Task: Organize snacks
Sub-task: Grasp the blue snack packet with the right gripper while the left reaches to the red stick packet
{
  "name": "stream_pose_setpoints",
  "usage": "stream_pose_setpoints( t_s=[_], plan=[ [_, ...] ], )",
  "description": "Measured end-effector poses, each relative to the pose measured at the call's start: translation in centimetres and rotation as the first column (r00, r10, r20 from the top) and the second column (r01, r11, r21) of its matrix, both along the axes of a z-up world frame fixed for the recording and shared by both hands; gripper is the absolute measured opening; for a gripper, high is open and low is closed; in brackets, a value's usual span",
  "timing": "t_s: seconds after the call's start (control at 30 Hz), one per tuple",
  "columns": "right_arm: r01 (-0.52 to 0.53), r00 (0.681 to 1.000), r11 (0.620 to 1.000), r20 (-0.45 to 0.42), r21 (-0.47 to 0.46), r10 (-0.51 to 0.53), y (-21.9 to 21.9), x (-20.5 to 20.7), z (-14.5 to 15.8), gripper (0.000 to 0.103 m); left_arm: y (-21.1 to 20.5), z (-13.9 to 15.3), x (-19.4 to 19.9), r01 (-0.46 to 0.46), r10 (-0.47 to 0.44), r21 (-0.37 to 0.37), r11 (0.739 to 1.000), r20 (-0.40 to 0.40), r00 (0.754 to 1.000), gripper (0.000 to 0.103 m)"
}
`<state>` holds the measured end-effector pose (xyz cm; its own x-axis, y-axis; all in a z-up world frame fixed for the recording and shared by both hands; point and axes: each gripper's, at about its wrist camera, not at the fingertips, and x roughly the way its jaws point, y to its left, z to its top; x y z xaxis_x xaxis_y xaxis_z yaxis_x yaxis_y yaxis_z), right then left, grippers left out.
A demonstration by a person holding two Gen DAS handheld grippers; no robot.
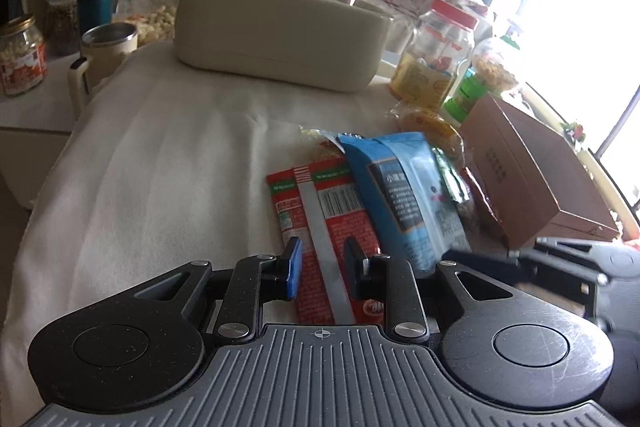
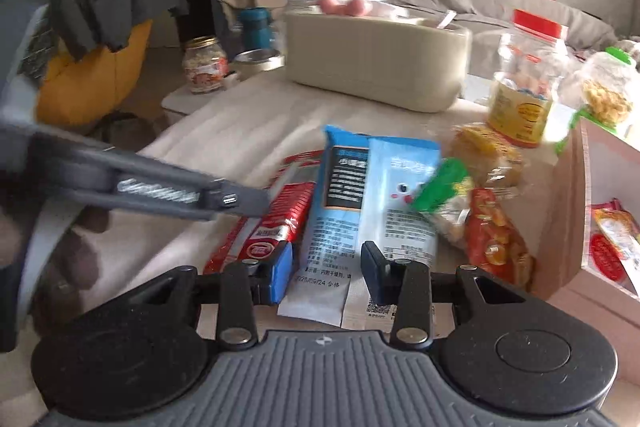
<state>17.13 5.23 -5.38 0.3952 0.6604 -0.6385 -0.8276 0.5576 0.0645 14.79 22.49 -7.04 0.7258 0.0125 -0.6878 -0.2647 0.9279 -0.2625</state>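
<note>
On the cloth-covered counter [image 1: 160, 155] lie two large packets side by side: one red packet [image 1: 320, 211] and one blue packet [image 1: 404, 187]. Right of them sit smaller wrapped snacks, at least three, overlapping so the count is unsure: a yellow one [image 2: 484, 151], a green-topped one [image 2: 440, 187] and an orange-red one [image 2: 496, 239]. Behind stand one beige bin [image 1: 280, 27], one red-lidded jar [image 1: 440, 55] and one brown box [image 1: 528, 171], cut off at the frame edge.

The left gripper [image 1: 320, 267] has its fingers closed on the red packet's near end. The right gripper [image 2: 326, 271] straddles the blue packet's near edge; its fingers look short of pressing it. The right view is motion-blurred, and the packet's bottom edge is hidden behind the gripper body.
</note>
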Motion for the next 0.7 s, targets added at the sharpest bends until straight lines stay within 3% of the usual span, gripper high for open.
stream_pose_setpoints(
  t_s=[0.23,0.33,0.47,0.53,0.57,0.63,0.7],
  plan=[
    [-0.094,0.996,0.996,-0.006,0.01,0.094,1.5,-1.9,-0.3,0.039,0.4,0.2,0.0,0.005,-0.005,0.017,1.0,-0.013,1.0,0.026],
    [-0.163,0.981,0.986,-0.102,0.039,0.166,2.2,-2.2,-0.6,0.038,0.7,0.7,-0.4,-0.002,0.002,0.02,1.0,0.007,1.0,0.026],
    [-0.168,0.986,0.986,-0.013,0.006,0.168,1.8,-3.5,-0.1,0.038,0.7,1.4,-0.7,-0.003,0.003,0.033,0.999,0.023,1.0,0.026],
    [-0.122,0.992,0.992,0.036,0.025,0.121,0.5,-3.2,0.8,0.047,0.4,1.4,-0.4,0.011,-0.012,0.043,0.999,0.022,1.0,0.026],
    [-0.084,0.995,0.996,0.064,0.042,0.081,-0.4,-2.9,1.3,0.065,0.2,1.3,-0.3,0.014,-0.015,0.041,0.999,0.023,1.0,0.026],
    [-0.007,0.995,0.996,0.1,0.092,-0.003,-1.9,-1.8,2.0,0.086,0.3,1.2,-0.1,0.011,-0.012,0.029,1.0,0.025,1.0,0.026],
    [0.042,0.996,0.992,0.07,0.122,-0.051,-2.5,0.1,2.0,0.089,0.7,1.1,-0.2,-0.015,0.015,0.015,1.0,0.028,1.0,0.026]
  ],
)
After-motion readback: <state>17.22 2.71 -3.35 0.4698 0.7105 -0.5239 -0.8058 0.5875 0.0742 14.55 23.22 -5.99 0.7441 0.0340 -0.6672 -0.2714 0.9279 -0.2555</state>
